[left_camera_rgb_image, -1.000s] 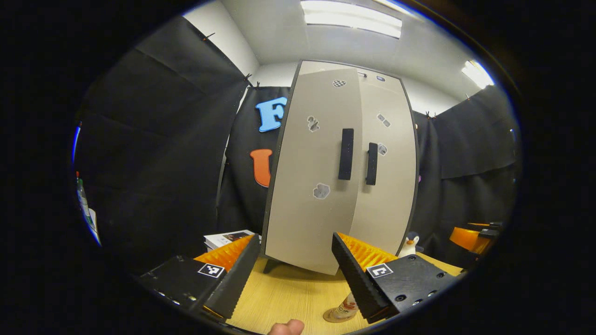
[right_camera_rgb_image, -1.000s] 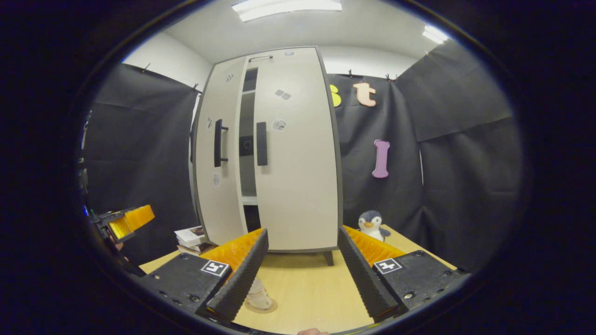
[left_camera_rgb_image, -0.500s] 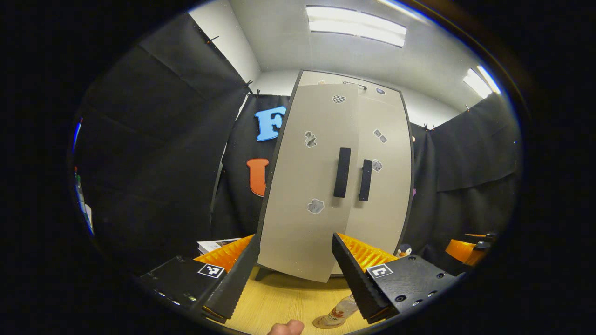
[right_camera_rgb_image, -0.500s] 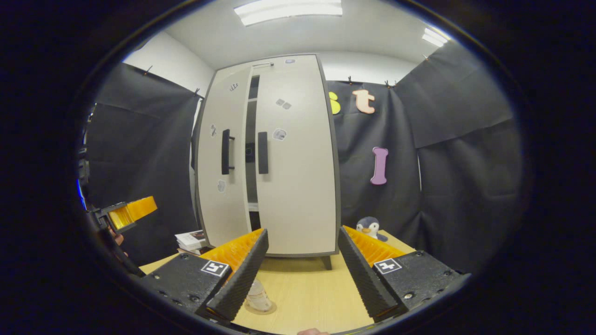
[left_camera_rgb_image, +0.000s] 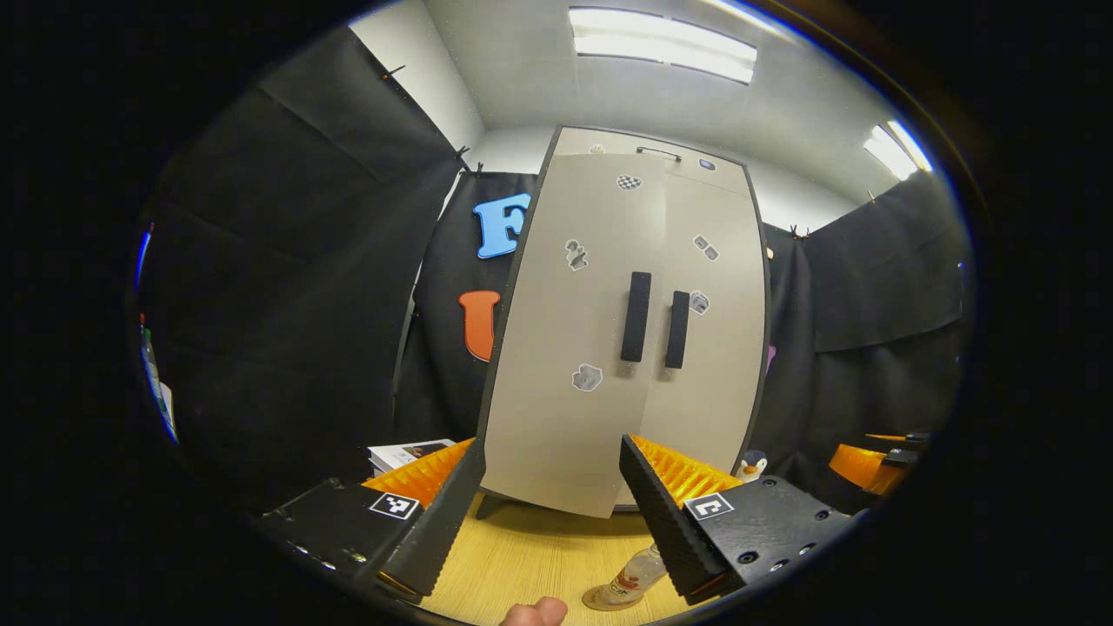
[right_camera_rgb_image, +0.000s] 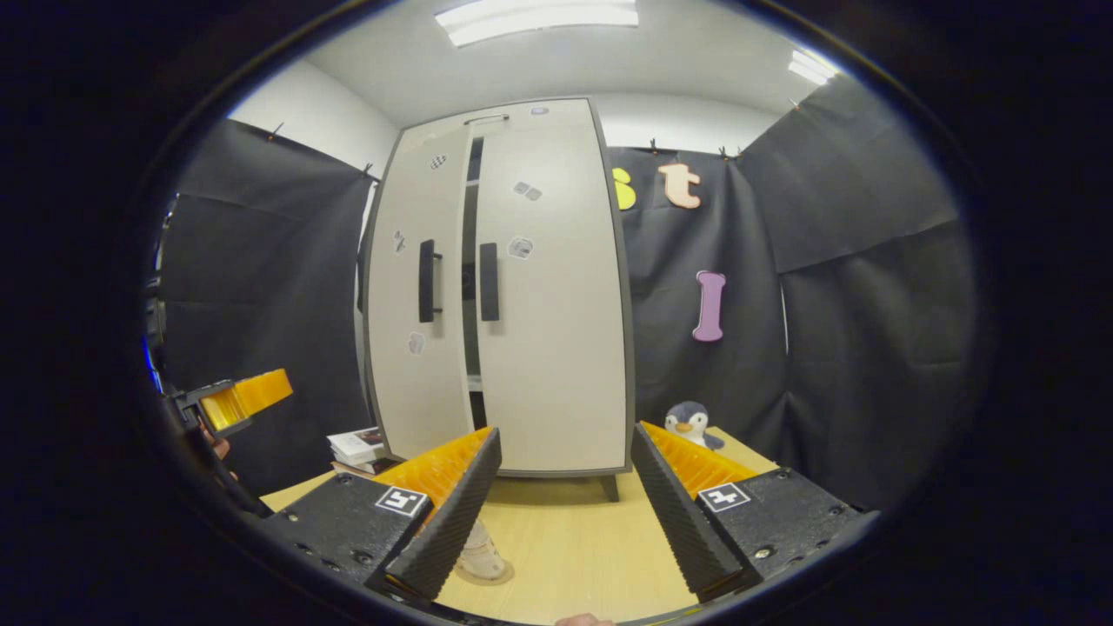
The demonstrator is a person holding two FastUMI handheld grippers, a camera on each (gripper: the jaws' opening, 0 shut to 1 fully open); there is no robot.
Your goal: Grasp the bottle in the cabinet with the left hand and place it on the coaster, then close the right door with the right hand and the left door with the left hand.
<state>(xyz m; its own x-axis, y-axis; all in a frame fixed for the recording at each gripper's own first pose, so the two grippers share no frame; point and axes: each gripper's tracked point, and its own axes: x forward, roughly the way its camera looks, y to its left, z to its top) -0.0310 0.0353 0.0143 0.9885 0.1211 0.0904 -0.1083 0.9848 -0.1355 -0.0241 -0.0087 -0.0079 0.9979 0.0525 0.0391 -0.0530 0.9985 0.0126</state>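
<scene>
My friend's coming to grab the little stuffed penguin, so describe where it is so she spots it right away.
Find the tall pale cabinet standing on the wooden table. At the foot of its right side, against the black cloth wall, sits the penguin. It is the one soft toy there, grey and white, unlike the stacked books on the cabinet's other side.

A recording booth — black cloth walls, ceiling striplights.

Left tongs held level, fingers spread wide with nothing between them, a fingertip of the holding hand peeking in below. Right tongs likewise level, spread apart and gripping nothing.
</scene>
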